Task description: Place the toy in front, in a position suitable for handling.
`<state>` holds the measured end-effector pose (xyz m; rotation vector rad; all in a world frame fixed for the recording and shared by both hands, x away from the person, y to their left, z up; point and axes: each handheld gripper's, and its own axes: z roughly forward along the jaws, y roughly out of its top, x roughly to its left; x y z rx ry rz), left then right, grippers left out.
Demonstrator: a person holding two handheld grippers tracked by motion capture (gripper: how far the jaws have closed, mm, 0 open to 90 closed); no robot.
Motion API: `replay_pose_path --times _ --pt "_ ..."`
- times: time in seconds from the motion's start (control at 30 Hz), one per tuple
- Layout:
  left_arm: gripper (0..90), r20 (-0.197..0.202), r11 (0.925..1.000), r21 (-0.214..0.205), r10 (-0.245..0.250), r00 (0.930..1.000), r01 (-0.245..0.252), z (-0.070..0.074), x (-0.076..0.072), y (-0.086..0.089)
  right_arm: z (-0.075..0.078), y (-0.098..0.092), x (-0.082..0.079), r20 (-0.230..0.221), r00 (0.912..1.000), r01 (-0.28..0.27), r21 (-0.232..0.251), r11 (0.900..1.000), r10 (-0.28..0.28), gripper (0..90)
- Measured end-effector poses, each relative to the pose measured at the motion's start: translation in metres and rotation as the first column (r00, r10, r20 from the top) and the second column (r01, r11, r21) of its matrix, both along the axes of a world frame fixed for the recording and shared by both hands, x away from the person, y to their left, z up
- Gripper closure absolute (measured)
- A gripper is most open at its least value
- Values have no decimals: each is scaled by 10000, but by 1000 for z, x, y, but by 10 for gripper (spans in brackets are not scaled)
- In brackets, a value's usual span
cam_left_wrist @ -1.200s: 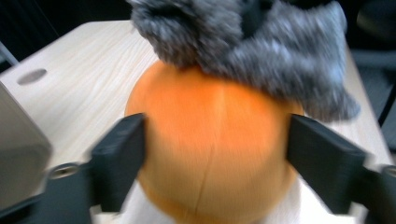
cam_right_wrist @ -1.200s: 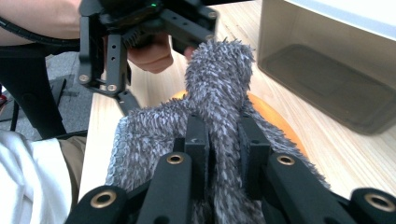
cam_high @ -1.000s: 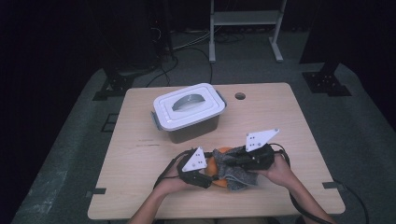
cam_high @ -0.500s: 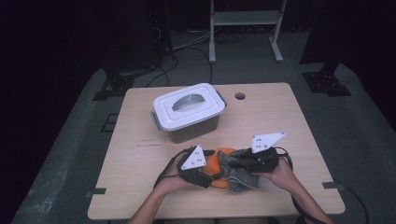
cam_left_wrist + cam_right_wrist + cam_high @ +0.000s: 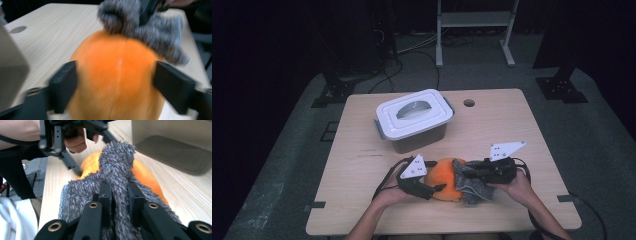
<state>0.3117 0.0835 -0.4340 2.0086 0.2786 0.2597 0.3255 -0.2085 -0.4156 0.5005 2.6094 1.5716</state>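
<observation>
Compared with a second ago, my right tongs (image 5: pixel 472 171) have dropped lower and closer to the orange ball (image 5: pixel 445 181), dragging the grey fuzzy cloth (image 5: pixel 474 188) down against it. My left tongs (image 5: pixel 439 189) have just been opening: their jaws now stand released on either side of the ball, which sits between them without being pinched. The right tongs are clenched on a fold of the cloth, which the right gripper view shows bunched up between the two pads and draped over the ball.

I count one ball, one cloth and one lidded plastic box (image 5: pixel 414 119), white lid on, grey-brown walls. The box stands well apart from the ball, further back on the table (image 5: pixel 522 130). The ball and cloth lie near the table's front edge, between my two hands.

The table is light wood with a round hole (image 5: pixel 469 103) near its back edge. It stands on grey carpet (image 5: pixel 292 165) in a dark room, with a white metal frame (image 5: pixel 474 22) and black cables behind.
</observation>
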Motion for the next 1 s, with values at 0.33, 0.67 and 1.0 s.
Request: replay_pose_path --times 0.33,0.67,1.0 --pt "373 175 9982 425 409 9990 -416 -5 0 13 -8 -16 4 -449 9988 224 190 9996 -215 765" --pt "238 -122 9994 174 289 9995 -287 -1 3 10 -5 -2 4 -447 9989 -99 594 9982 126 766" --pt "374 113 9988 468 128 9999 -133 -4 -2 10 -13 -10 -2 -605 9981 -132 255 9996 148 769"
